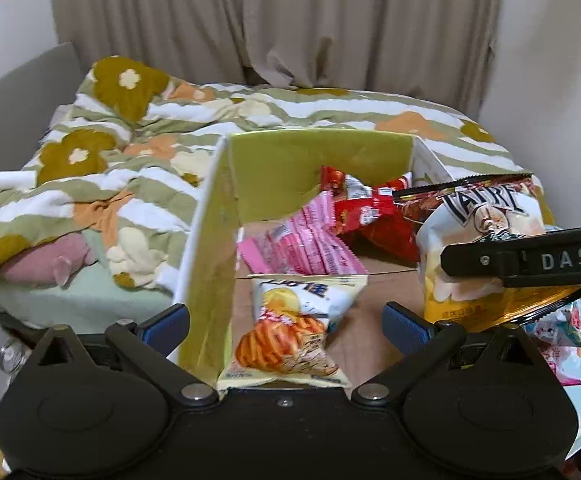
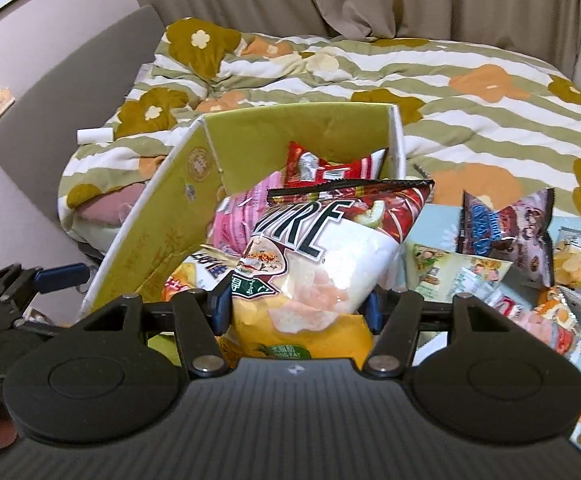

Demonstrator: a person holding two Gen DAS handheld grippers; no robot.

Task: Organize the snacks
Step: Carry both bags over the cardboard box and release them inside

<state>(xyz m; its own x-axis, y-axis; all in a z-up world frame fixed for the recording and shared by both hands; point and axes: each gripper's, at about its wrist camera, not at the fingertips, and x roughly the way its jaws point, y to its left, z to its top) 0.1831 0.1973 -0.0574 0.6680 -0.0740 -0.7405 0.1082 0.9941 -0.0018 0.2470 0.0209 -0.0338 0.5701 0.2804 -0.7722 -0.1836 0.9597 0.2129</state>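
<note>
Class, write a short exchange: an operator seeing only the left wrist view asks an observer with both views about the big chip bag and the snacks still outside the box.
Operator: Is the big chip bag really gripped?
Observer: Yes. The right gripper has a pad pressed on each side of the big chip bag.
Operator: What is still outside?
Observer: A purple packet, among several others, sits on the light-blue tabletop to the right of the box.
</note>
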